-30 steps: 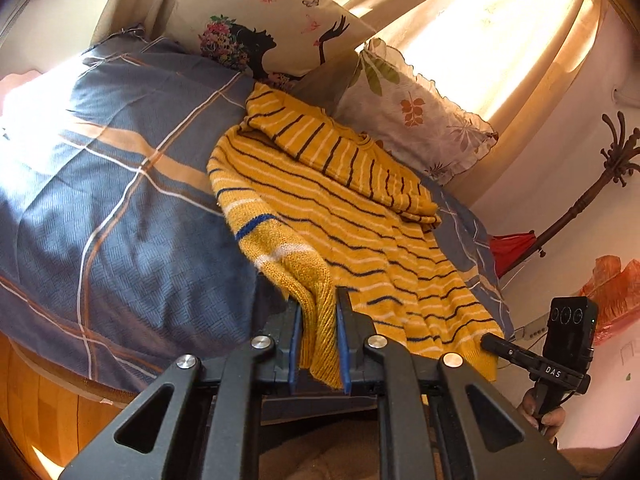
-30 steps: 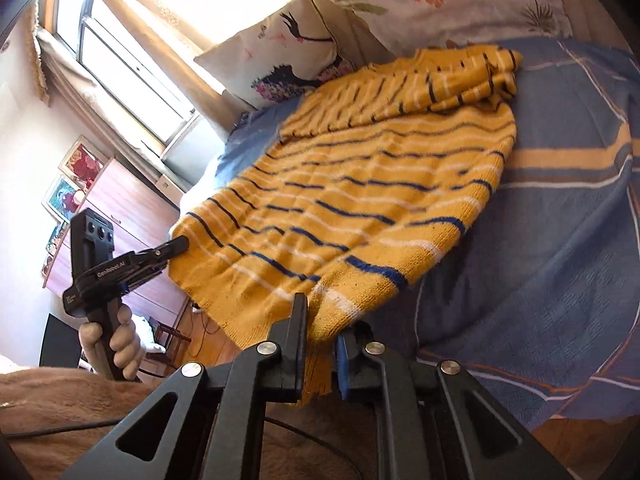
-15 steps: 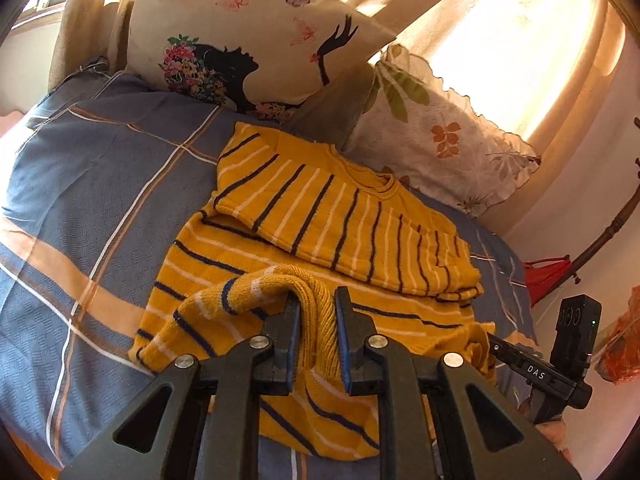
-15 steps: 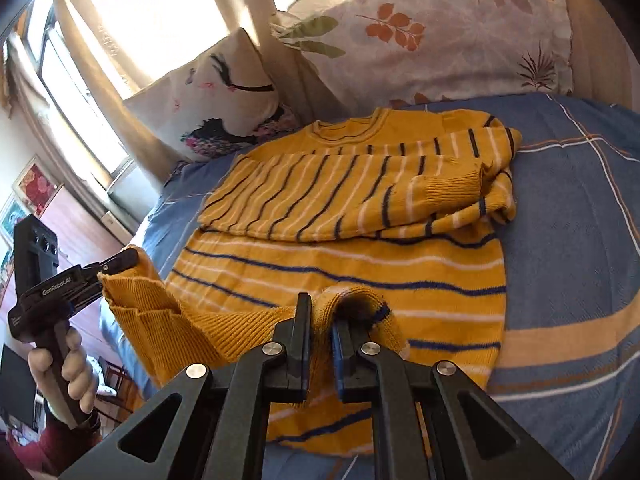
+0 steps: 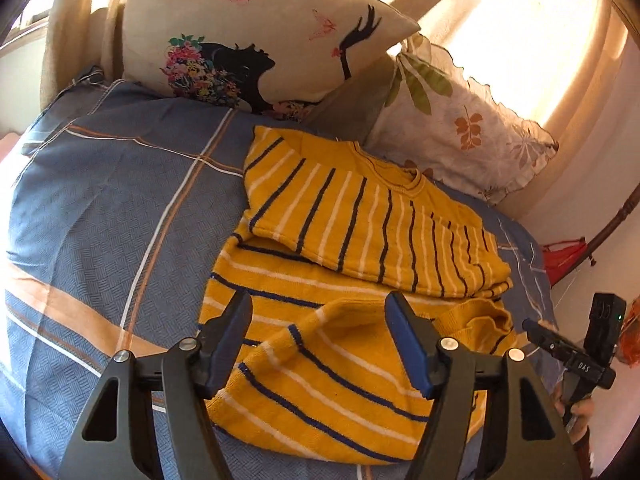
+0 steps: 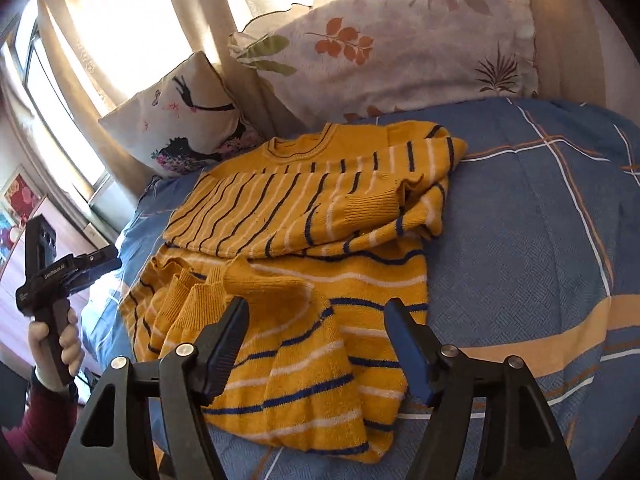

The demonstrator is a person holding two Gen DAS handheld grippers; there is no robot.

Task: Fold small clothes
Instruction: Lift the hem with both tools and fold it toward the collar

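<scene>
A yellow knit sweater (image 5: 360, 240) with navy and white stripes lies on the blue plaid bedspread (image 5: 120, 208). Its sleeves are folded across the chest and its hem is folded up over the lower body in a loose, rumpled flap. My left gripper (image 5: 320, 336) is open and empty just above the folded hem. My right gripper (image 6: 316, 340) is open and empty over the other hem corner of the sweater (image 6: 304, 240). The right gripper also shows at the far right of the left wrist view (image 5: 576, 364), and the left one at the left of the right wrist view (image 6: 60, 272).
A cream pillow with a printed woman's profile (image 5: 256, 40) and a leaf-print pillow (image 5: 460, 128) stand at the head of the bed. Curtains and a bright window (image 6: 120, 20) are behind. The bed edge runs along the sweater's far side (image 6: 120, 240).
Both grippers carried the hem up over the sweater's body, then opened and let it go. The hem now lies folded on the sweater.
</scene>
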